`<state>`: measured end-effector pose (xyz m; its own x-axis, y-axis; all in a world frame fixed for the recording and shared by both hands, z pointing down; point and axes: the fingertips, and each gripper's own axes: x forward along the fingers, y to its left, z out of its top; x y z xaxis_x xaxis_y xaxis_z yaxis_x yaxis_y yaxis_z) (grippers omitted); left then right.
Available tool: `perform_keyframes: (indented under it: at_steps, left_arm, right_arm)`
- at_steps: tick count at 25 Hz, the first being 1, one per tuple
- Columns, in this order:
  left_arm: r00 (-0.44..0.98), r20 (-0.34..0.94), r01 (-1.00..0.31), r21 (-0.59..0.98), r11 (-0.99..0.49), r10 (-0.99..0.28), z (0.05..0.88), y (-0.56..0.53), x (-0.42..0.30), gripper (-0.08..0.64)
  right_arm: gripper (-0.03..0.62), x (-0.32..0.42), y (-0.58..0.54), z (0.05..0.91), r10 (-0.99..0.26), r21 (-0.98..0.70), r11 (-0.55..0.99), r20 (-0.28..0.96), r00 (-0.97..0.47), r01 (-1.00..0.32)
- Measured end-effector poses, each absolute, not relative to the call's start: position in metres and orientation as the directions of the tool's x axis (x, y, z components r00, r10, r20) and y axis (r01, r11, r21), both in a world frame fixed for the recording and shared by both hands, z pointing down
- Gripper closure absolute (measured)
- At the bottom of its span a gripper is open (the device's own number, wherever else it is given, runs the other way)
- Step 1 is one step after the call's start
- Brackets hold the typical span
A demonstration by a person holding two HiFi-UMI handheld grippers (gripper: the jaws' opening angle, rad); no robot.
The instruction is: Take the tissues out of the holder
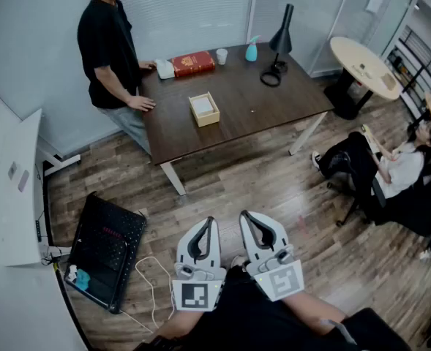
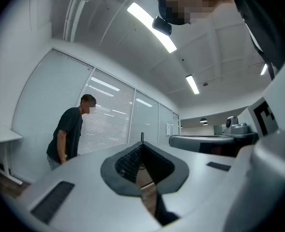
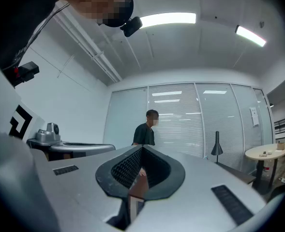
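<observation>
The white left gripper [image 1: 209, 221] and right gripper [image 1: 245, 216] are hanging closed and empty. The pale wooden square tissue holder [image 1: 204, 109] is sitting well ahead on the dark brown table [image 1: 274, 101], more directly before the left.

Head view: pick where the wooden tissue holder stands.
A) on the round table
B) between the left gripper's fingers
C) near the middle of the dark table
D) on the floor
C: the wooden tissue holder stands on the dark table, near its middle, a little in front of the red box.
</observation>
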<state>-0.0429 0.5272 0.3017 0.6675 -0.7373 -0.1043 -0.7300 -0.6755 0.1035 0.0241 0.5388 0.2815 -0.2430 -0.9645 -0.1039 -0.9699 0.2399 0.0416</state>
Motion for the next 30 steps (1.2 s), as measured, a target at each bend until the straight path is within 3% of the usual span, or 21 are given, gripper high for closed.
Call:
perform_keyframes:
  at_steps: [30]
  left_arm:
    - [0.597, -0.074, -0.795, 0.08, -0.601, -0.799, 0.316, 0.478, 0.048, 0.561]
  right_arm:
    - [0.58, 0.146, 0.495, 0.308, -0.96, -0.023, 0.261, -0.112, -0.257, -0.965]
